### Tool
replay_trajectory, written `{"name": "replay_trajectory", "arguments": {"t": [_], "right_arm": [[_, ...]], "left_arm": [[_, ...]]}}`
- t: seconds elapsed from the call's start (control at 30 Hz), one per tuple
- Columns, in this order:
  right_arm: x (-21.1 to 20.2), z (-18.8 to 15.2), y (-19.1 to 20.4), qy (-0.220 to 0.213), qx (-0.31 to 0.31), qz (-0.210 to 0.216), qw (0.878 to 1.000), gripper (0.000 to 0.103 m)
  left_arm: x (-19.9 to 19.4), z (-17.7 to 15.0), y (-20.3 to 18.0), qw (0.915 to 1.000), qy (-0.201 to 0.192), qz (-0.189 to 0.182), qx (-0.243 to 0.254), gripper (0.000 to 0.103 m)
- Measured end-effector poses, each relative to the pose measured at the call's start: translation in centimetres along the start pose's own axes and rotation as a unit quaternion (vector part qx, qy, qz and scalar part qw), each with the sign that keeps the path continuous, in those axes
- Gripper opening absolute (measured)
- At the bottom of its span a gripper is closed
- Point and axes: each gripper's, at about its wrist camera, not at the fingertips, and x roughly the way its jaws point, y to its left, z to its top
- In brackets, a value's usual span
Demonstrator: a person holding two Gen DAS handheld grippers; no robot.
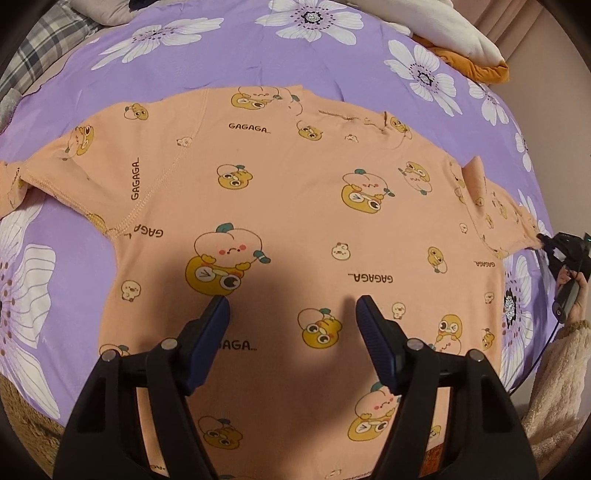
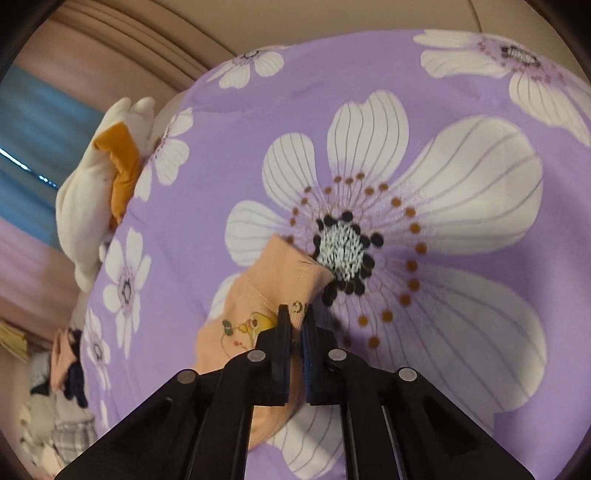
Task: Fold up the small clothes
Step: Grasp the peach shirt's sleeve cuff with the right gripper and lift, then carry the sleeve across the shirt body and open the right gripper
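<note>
Right tool (image 2: 295, 314) clamps sleeve (image 2: 284, 273); left tool (image 1: 291, 306) spread above shirt (image 1: 295, 206).

Printed word "GAGAGA..." repeated across the peach shirt (image 1: 295, 206): upper centre, left (rotated), right (inverted), and lower centre, partly hidden.

A purple bedspread (image 1: 303, 55) printed with big white flowers covers the bed. A white and orange plush toy (image 1: 458, 40) lies at its far edge, a grey plaid cloth (image 1: 40, 51) at the other corner. Beyond stand a beige wall (image 2: 332, 22) and blue curtain (image 2: 33, 122); the light is warm and dim
</note>
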Motion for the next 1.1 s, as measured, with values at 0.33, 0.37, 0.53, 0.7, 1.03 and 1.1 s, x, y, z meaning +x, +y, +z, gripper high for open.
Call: {"name": "replay_trajectory", "arguments": {"t": [0.33, 0.37, 0.53, 0.7, 1.03, 1.1], "right_arm": [[-3.0, 1.8, -0.7, -0.067, -0.022, -0.029, 0.997, 0.006], [-3.2, 1.7, -1.0, -0.067, -0.022, -0.039, 0.997, 0.006], [-5.9, 1.5, 2.1, -0.103, -0.059, -0.043, 0.992, 0.006], [-10.2, 0.5, 9.4, -0.147, -0.160, -0.040, 0.975, 0.006], [-13.6, -5.2, 21.0, -0.147, -0.293, 0.039, 0.944, 0.006], [-13.6, -6.8, 23.0, -0.136, -0.317, 0.055, 0.937, 0.006]], "left_arm": [[-0.6, 0.4, 0.6, 0.9999, -0.009, -0.009, -0.012, 0.070], [-1.0, 0.5, 0.8, 0.9998, -0.011, -0.009, -0.014, 0.071], [-2.8, 1.0, 1.8, 0.9994, -0.028, 0.001, -0.018, 0.074], [-4.6, 1.6, 3.1, 0.9979, -0.055, 0.018, -0.030, 0.082], [-7.5, 1.6, 5.1, 0.9951, -0.086, 0.036, -0.033, 0.085], [-7.9, 1.4, 5.5, 0.9948, -0.090, 0.034, -0.035, 0.086]]}}
